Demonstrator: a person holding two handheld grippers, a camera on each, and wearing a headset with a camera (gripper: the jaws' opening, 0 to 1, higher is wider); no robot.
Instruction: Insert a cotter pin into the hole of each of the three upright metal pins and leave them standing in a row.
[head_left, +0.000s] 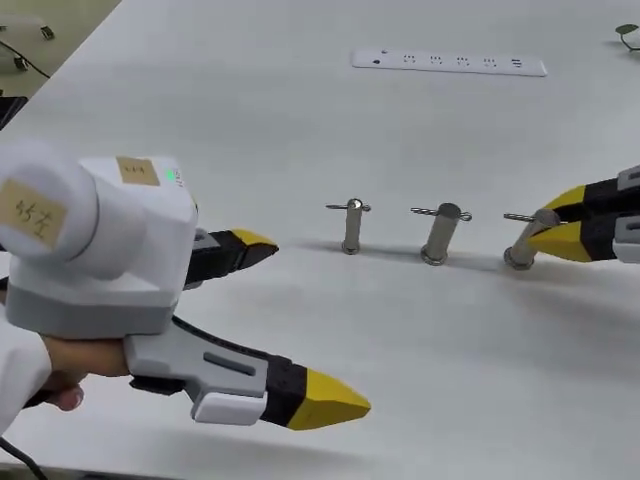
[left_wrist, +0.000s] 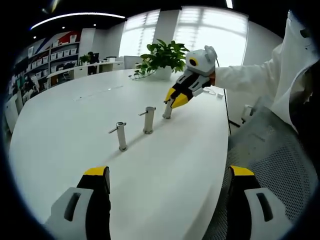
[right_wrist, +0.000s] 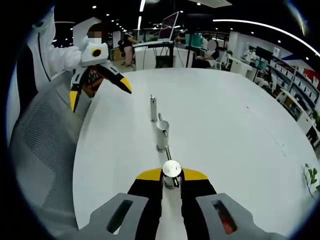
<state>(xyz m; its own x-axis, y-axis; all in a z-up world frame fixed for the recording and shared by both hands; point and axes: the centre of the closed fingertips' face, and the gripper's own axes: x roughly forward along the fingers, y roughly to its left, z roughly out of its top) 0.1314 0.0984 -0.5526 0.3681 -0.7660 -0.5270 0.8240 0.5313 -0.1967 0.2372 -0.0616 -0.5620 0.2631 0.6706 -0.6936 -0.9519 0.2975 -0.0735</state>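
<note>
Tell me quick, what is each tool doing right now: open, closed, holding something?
Left tool: open, holding nothing.
Right tool: closed on the end metal pin, which leans.

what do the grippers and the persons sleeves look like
Both grippers share one design. The left gripper has a rounded white body over a grey band, tan stickers with handwriting, a green light, and black jaws with pointed yellow tips. The right gripper shows the same yellow on black. The sleeves are white. A thin black cable runs beneath the left gripper's handle.
</note>
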